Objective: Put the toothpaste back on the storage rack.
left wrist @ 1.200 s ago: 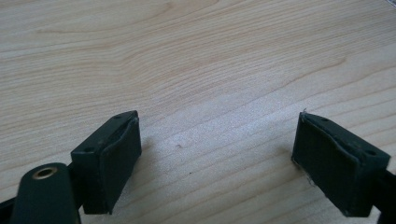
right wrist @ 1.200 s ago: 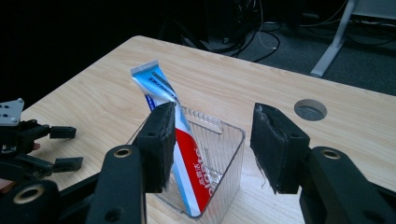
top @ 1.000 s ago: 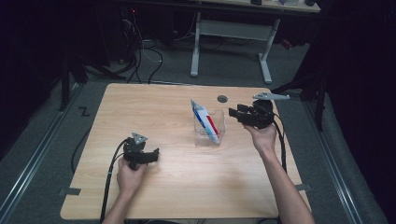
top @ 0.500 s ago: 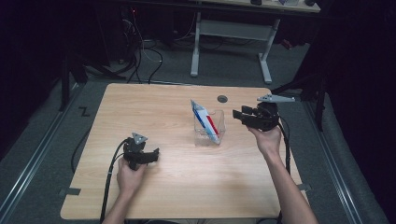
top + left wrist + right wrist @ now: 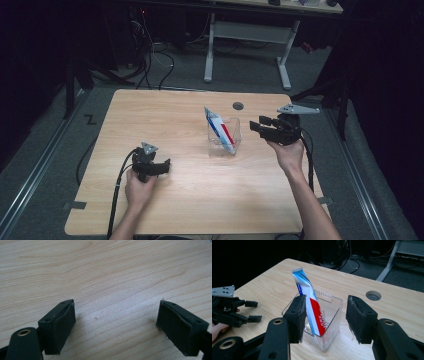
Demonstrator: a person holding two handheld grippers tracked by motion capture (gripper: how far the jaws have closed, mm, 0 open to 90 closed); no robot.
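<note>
Beside bin (image 5: 223, 136), right tool (image 5: 261, 127) raised, level, agape.

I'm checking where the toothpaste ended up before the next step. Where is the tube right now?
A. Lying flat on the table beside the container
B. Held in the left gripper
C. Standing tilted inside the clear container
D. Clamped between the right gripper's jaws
C: the toothpaste tube leans inside the clear container, its top poking above the rim, while the right gripper stands open and apart from it and the left gripper is open over bare table.
</note>
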